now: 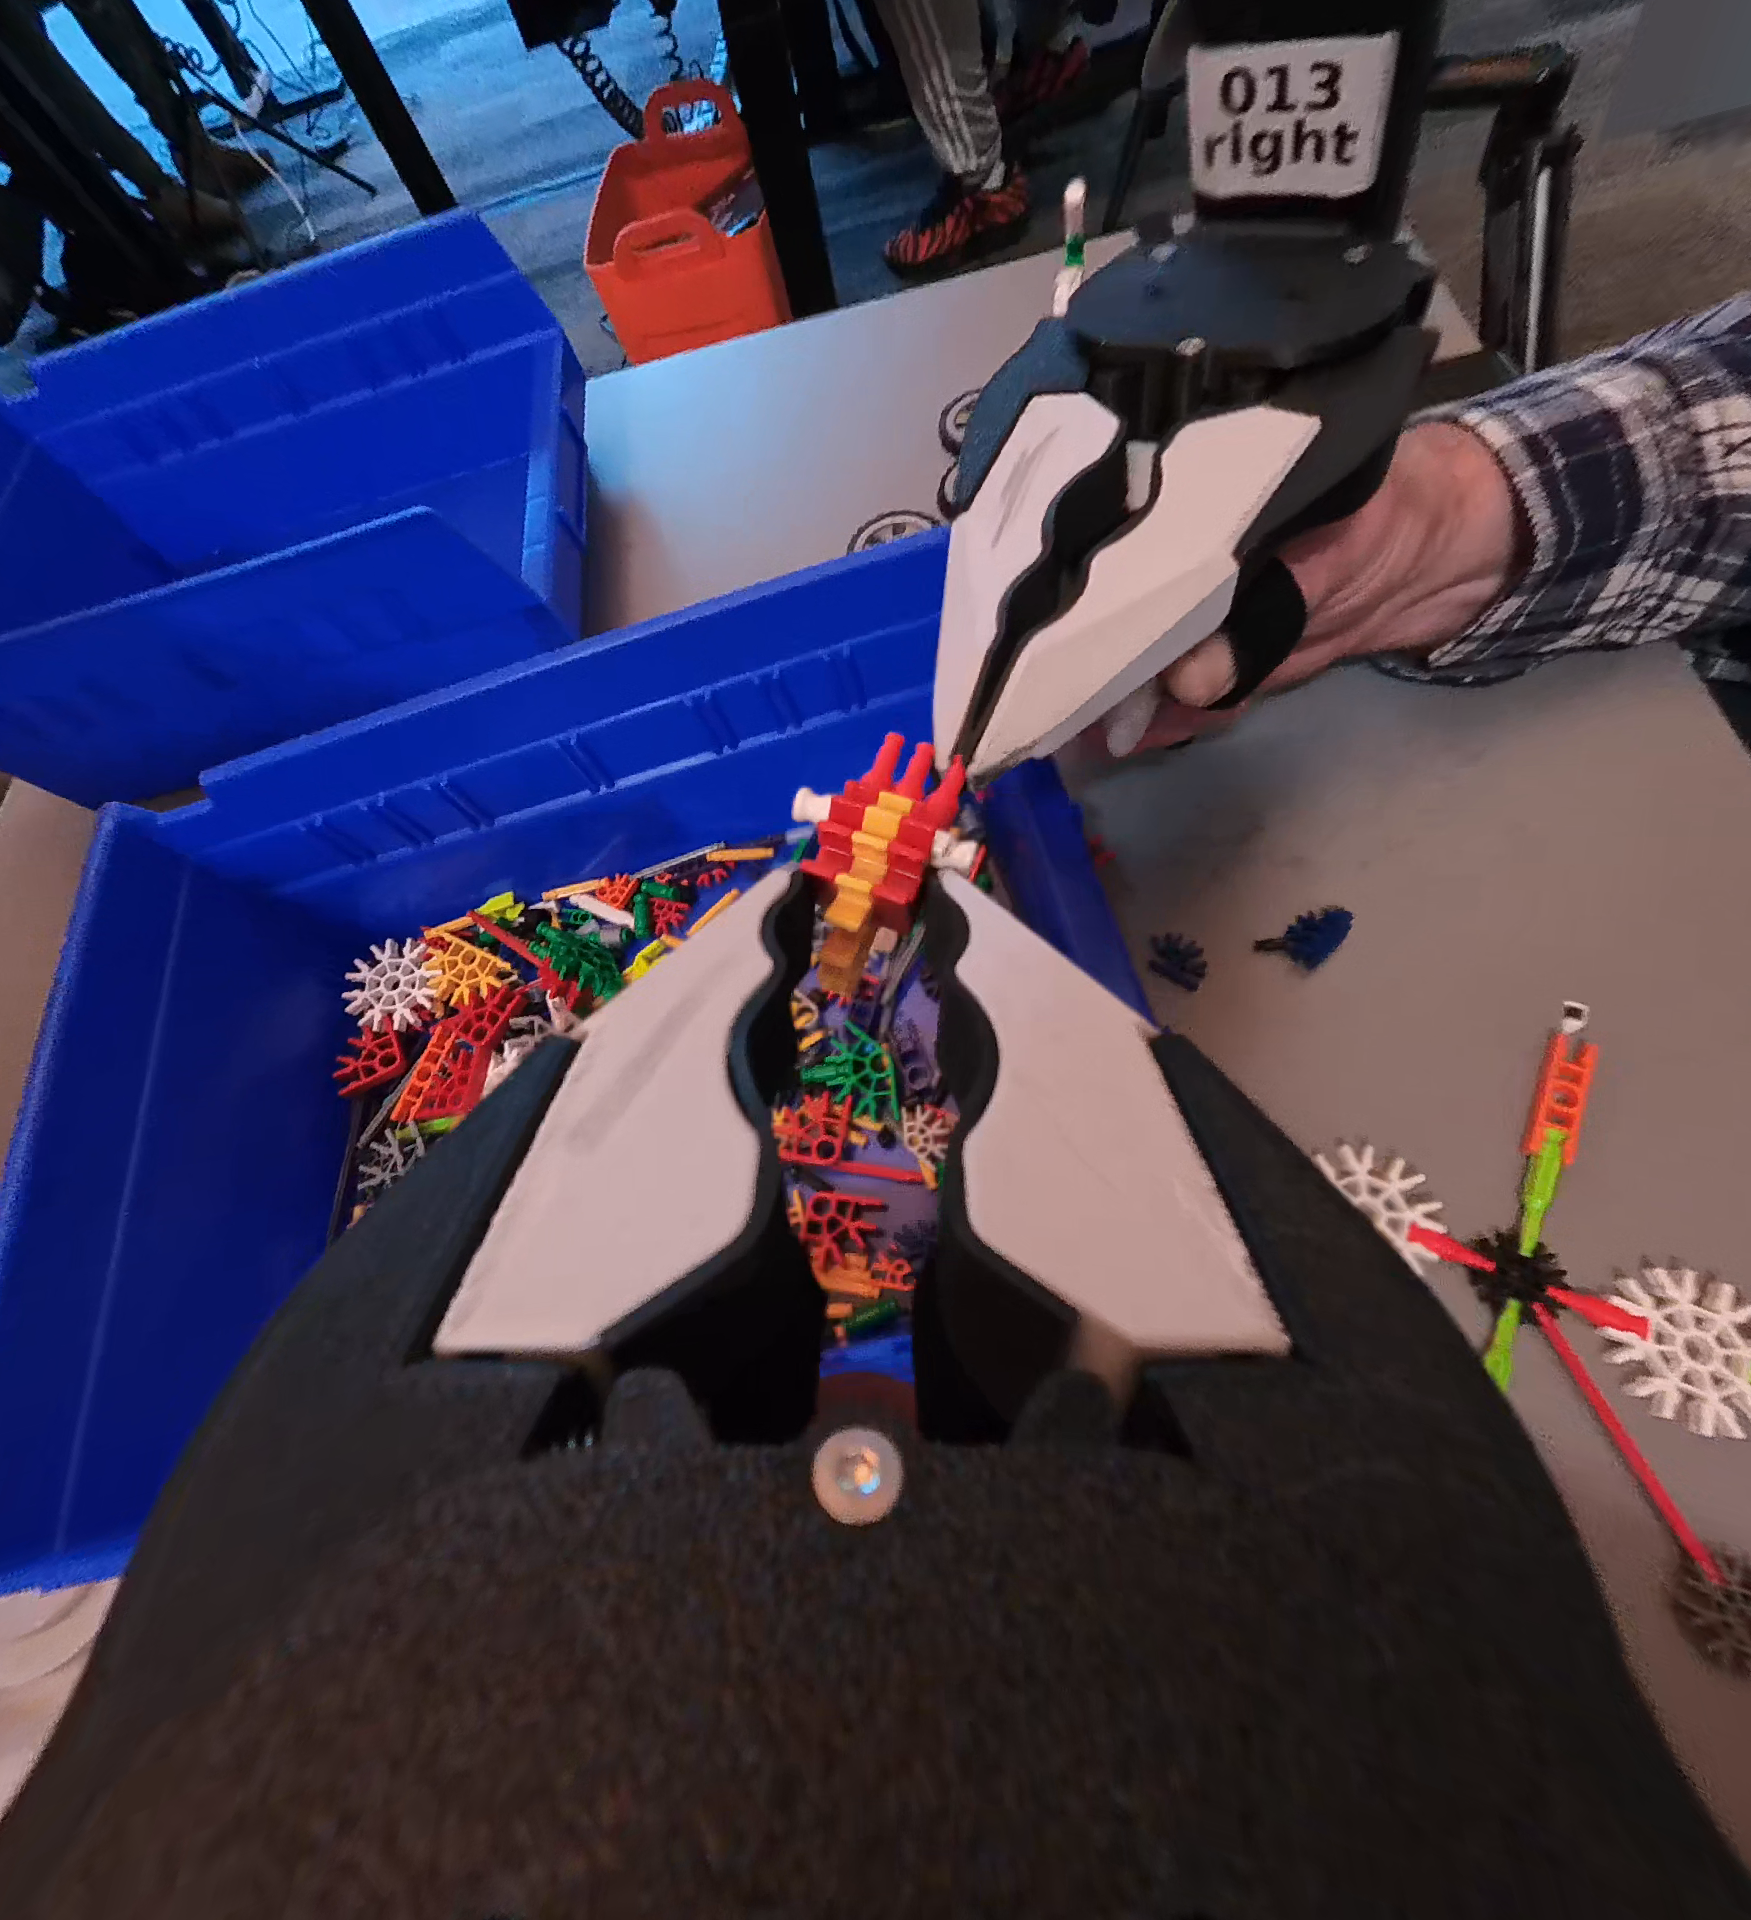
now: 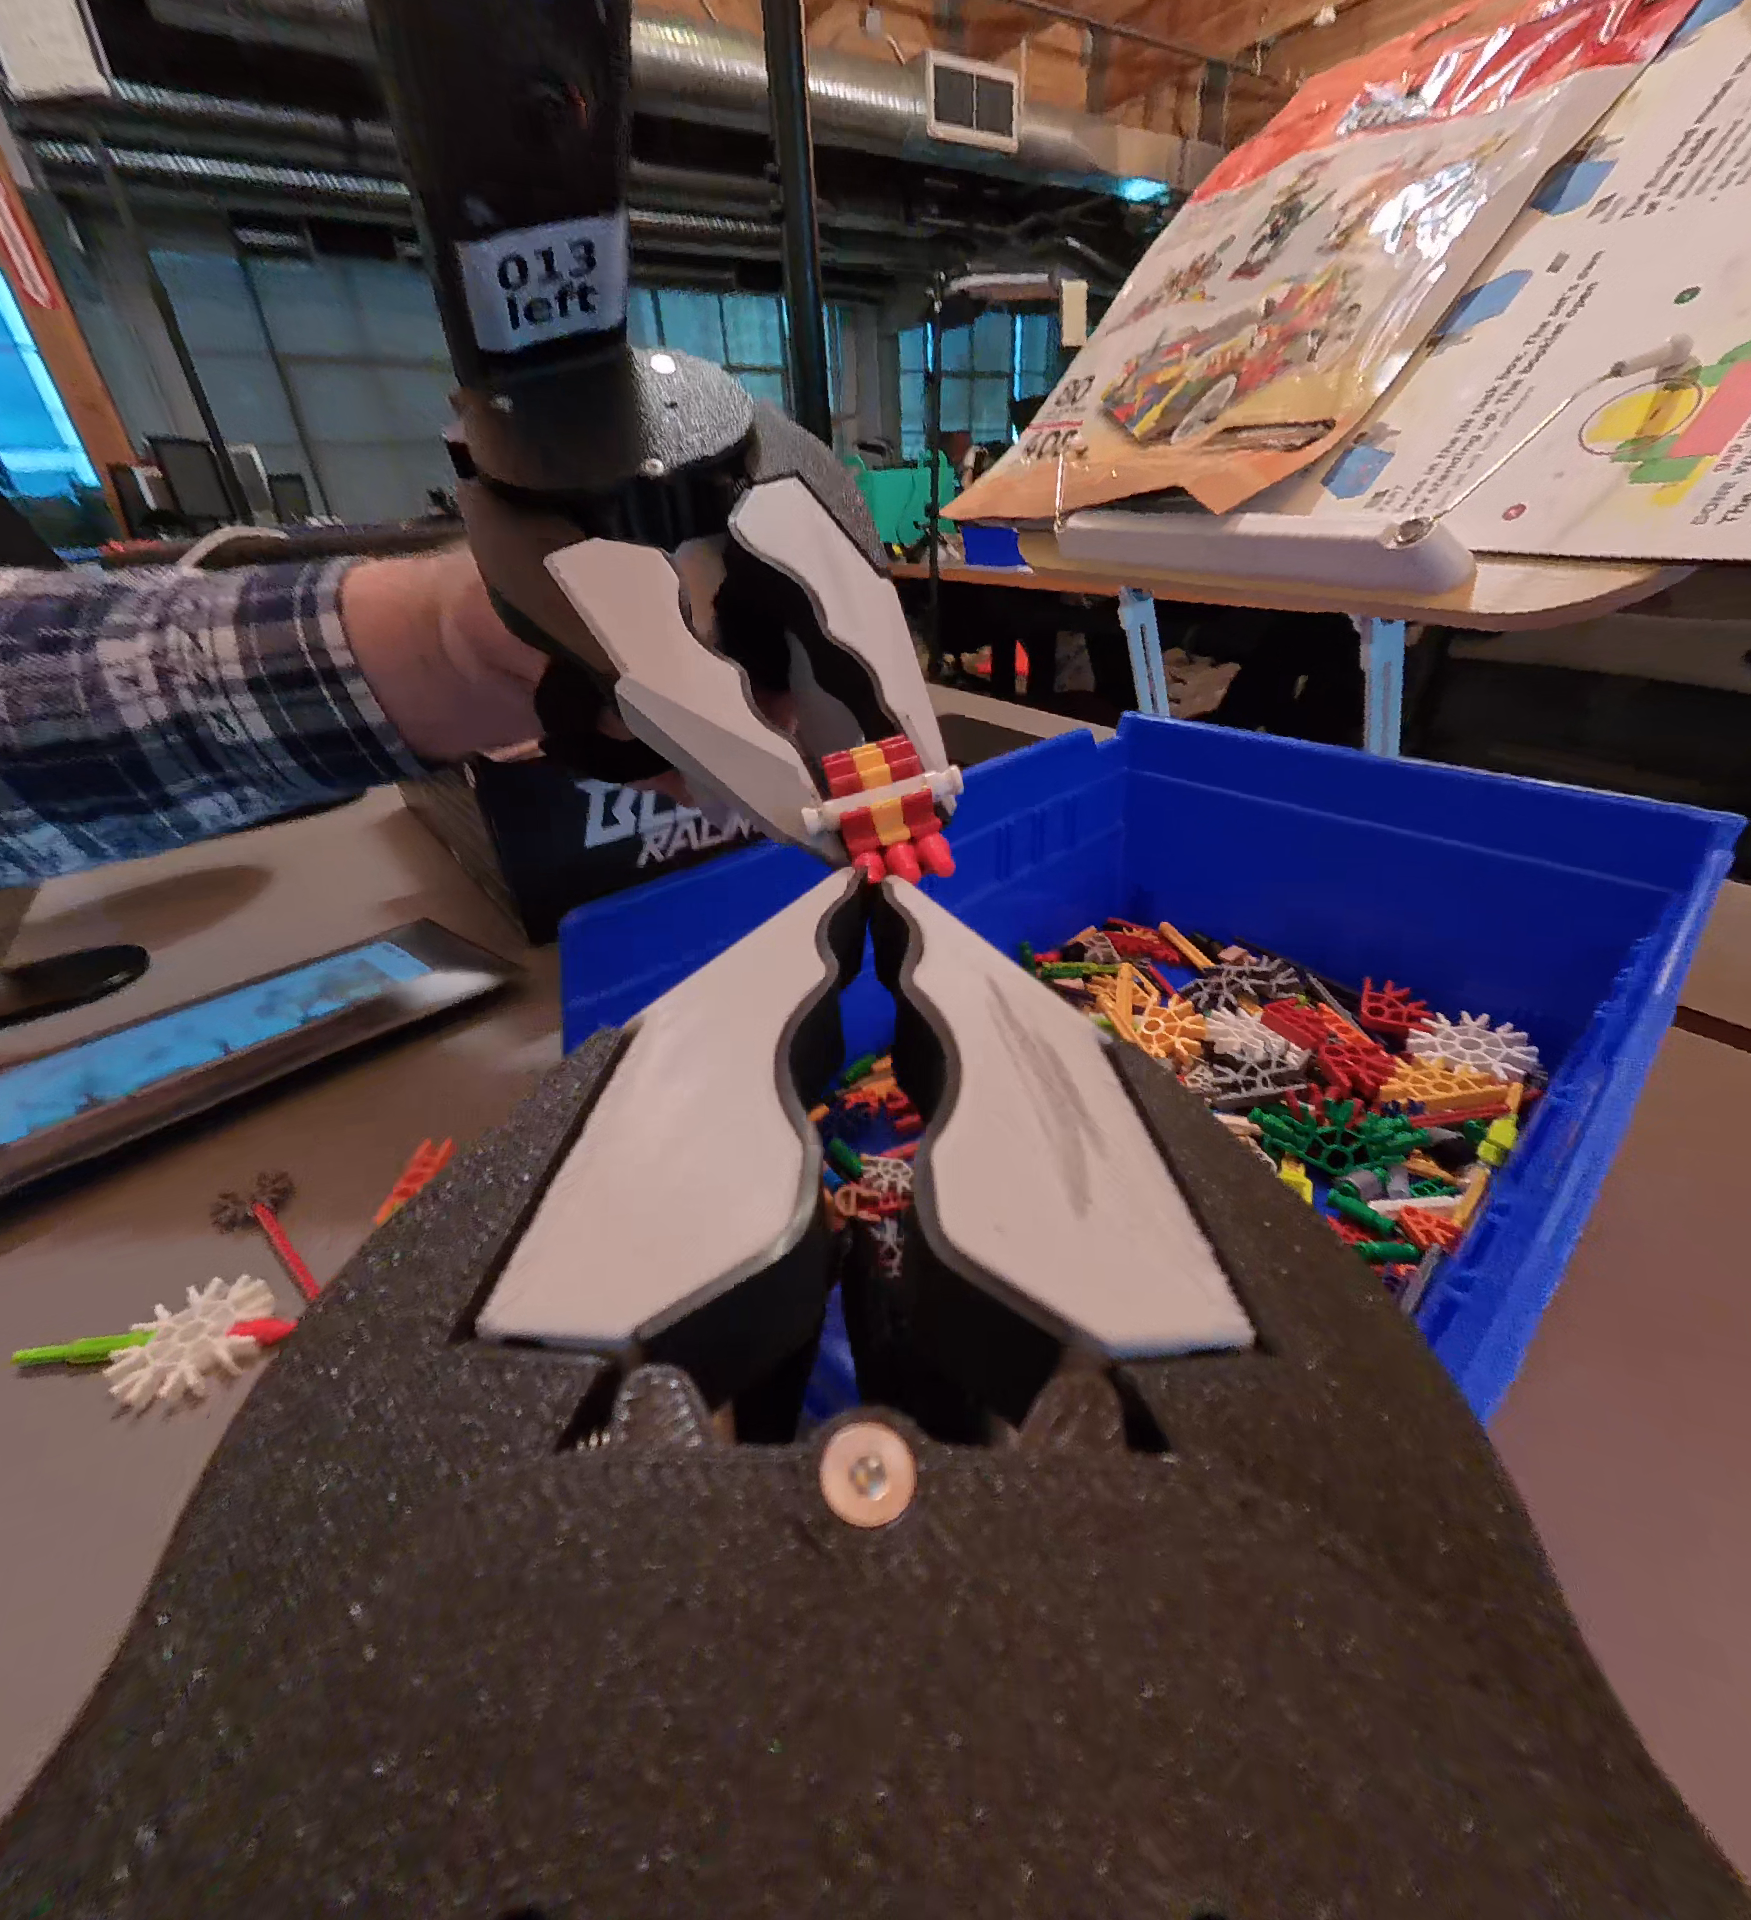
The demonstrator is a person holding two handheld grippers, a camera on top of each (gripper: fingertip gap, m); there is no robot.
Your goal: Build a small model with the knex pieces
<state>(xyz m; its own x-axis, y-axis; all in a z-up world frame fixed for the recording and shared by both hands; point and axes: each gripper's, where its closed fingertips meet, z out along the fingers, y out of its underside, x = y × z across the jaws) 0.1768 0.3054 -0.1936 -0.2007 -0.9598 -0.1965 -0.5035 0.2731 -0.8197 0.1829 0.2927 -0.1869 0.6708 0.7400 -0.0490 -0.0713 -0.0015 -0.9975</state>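
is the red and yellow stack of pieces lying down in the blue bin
No, the red and yellow stack is held up above the blue bin, clamped in the left gripper.

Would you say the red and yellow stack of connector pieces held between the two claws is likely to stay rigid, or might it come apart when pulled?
The red and yellow stack looks like separate thin plastic pieces threaded on a white rod, so it may slide apart. It probably weighs little: the left claw holds it up alone. The right claw pinches only a protruding red tip, a hold that could slip.
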